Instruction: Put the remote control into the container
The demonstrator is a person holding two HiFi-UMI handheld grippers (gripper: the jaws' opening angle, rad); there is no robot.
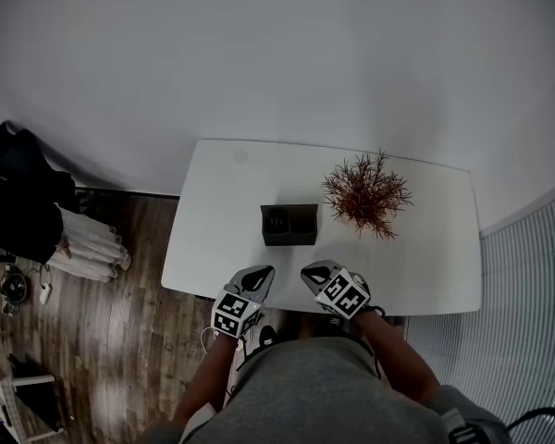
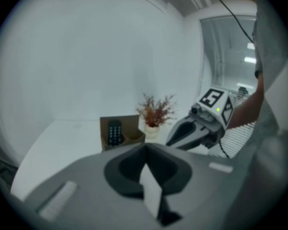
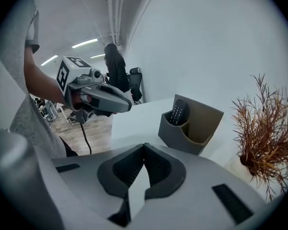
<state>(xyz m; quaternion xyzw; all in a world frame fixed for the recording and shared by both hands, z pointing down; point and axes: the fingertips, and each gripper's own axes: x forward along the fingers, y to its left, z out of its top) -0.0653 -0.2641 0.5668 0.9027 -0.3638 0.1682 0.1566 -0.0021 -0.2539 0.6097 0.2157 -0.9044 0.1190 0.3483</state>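
We hold our left tongs (image 1: pixel 262 275) and our right tongs (image 1: pixel 312 274) side by side over the near edge of the white tabletop (image 1: pixel 224 213). Their tips point away from us toward its middle, near each other but not touching. Looking along each pair, we see the jaws pressed together tip to tip with nothing between them, so both are fully closed and empty. The remote control (image 1: pixel 276 220) is in the container (image 1: pixel 301 232), a dark two-part box standing on the tabletop beyond the tongs, well apart from both tips. The remote stands on end in the compartment on our left, buttons facing us. Its top leans against the tall back wall and rises above the low front wall. A dry reddish plant (image 1: pixel 365 195) in a small white pot (image 2: pixel 152 130) stands just to the right of the container, apart from it. Beside the tabletop on our left we see a wooden floor (image 1: pixel 120 340) with pale rolled cloth (image 1: pixel 91 246) lying next to a dark bundle (image 1: pixel 23 197), and on our right a slatted surface (image 1: pixel 527 285). Past the left tongs, in the right gripper view, a person (image 3: pixel 116 68) stands far back in the room.
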